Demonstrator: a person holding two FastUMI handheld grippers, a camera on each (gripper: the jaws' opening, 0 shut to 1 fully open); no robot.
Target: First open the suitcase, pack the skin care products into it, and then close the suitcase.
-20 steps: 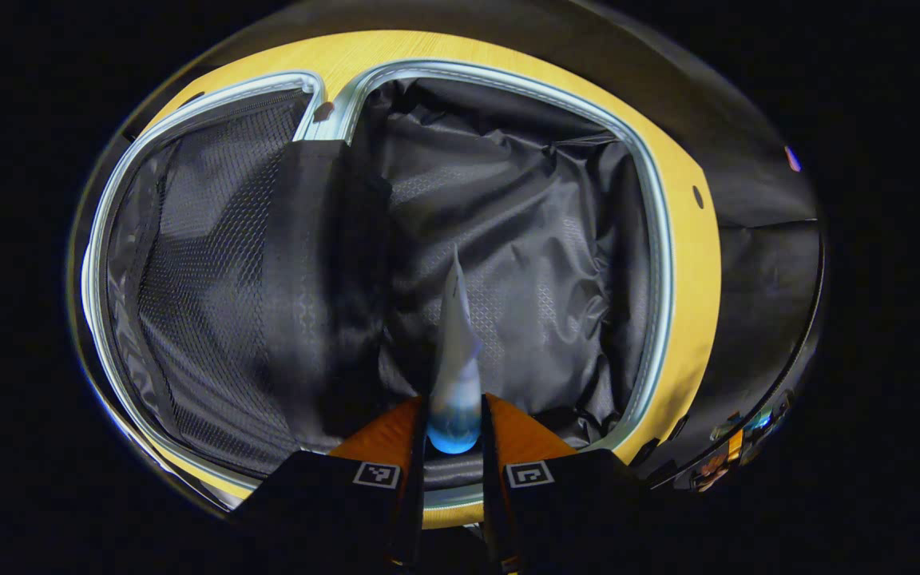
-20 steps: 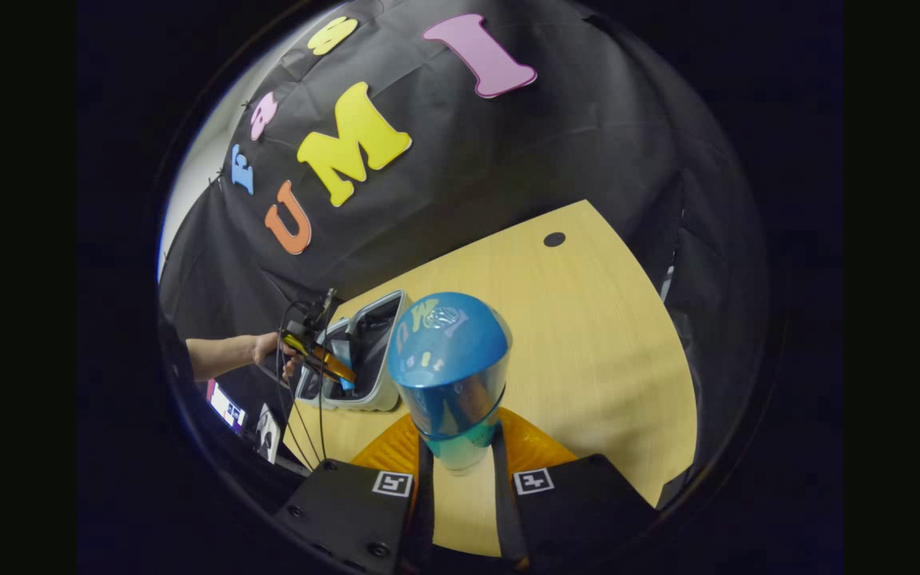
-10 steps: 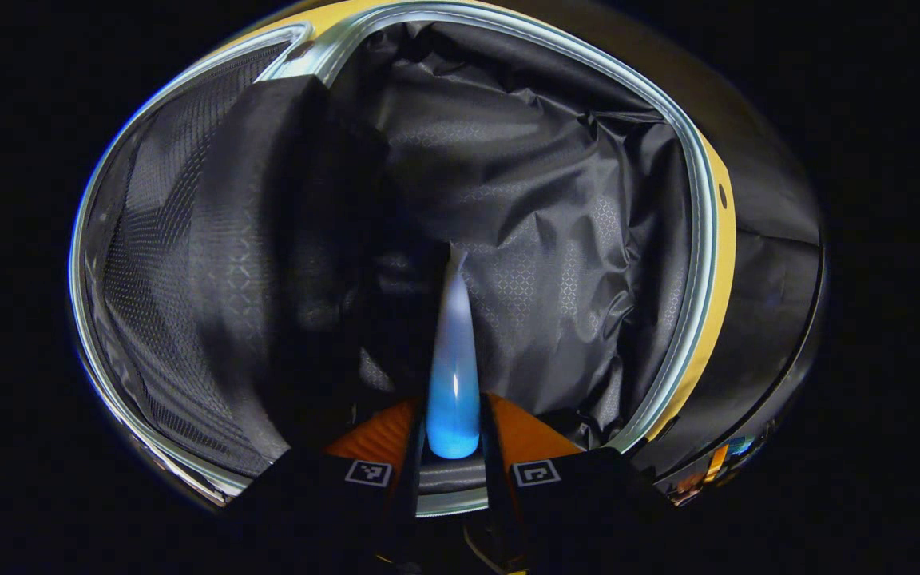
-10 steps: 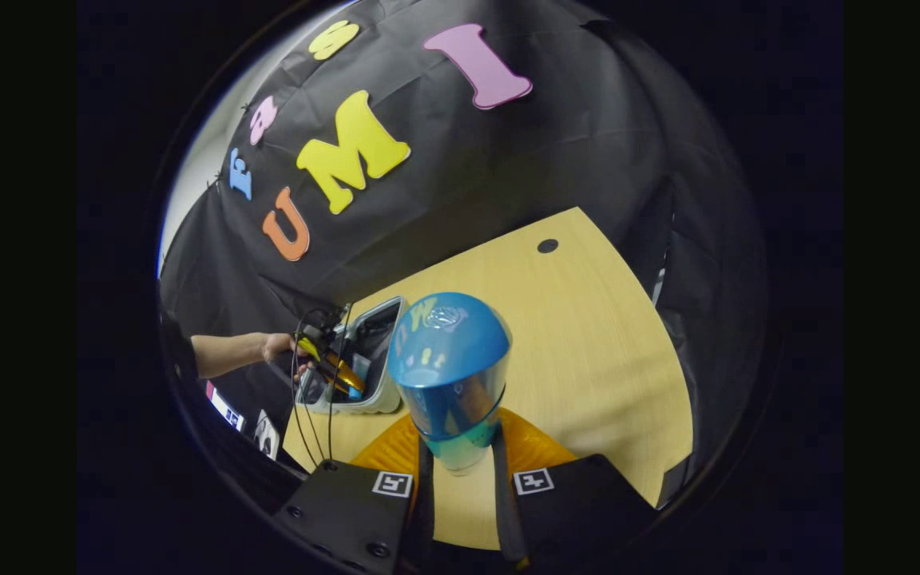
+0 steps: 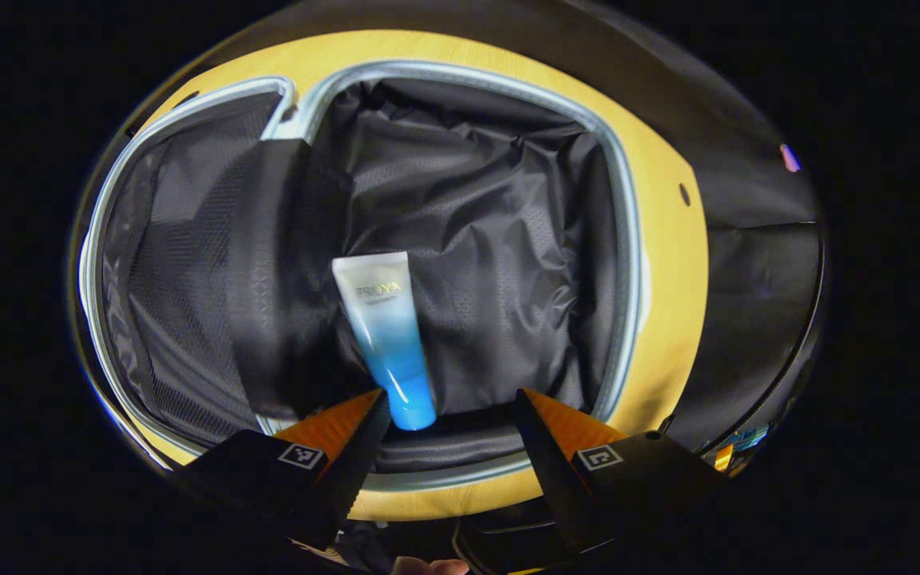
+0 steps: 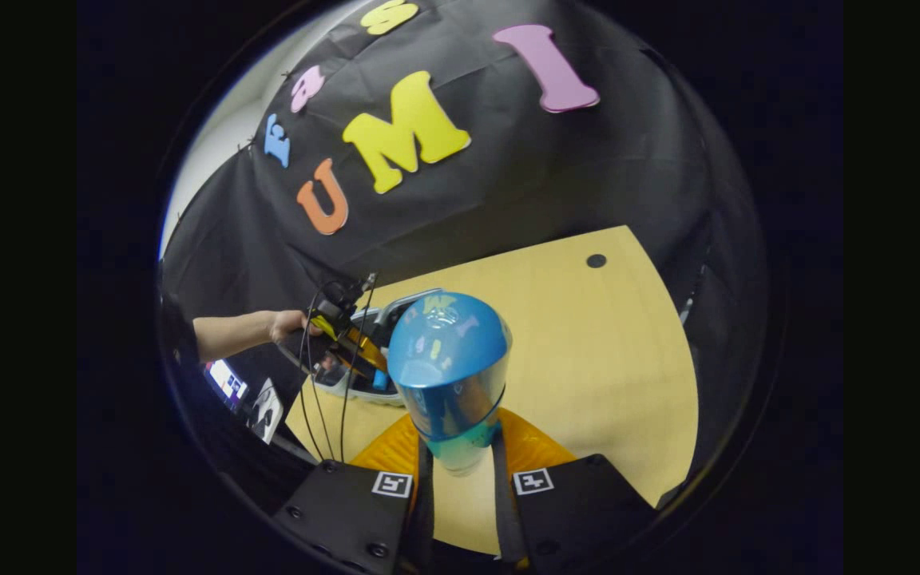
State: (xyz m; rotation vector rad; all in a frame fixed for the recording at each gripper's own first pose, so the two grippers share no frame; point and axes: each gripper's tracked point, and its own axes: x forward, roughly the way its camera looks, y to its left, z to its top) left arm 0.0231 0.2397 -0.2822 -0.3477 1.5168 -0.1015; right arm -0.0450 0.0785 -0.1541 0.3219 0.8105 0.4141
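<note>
Left gripper [image 5: 448, 415] hangs with fingers spread wide over the open suitcase [image 5: 628, 263], and the white-blue tube [image 5: 384, 335] lies on its lining at six o'clock. Right gripper [image 6: 460, 471] clamps the blue-capped bottle [image 6: 450, 375] above the table [image 6: 588, 359].

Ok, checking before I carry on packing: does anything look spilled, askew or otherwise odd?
Nothing stands out. The tube lies intact on the lining of the open suitcase, the left claw open above it; the right claw grips the blue-capped bottle upright.

Staged recording booth: black cloth wall [image 6: 588, 176] behind a bare wooden table [image 6: 588, 335].
</note>
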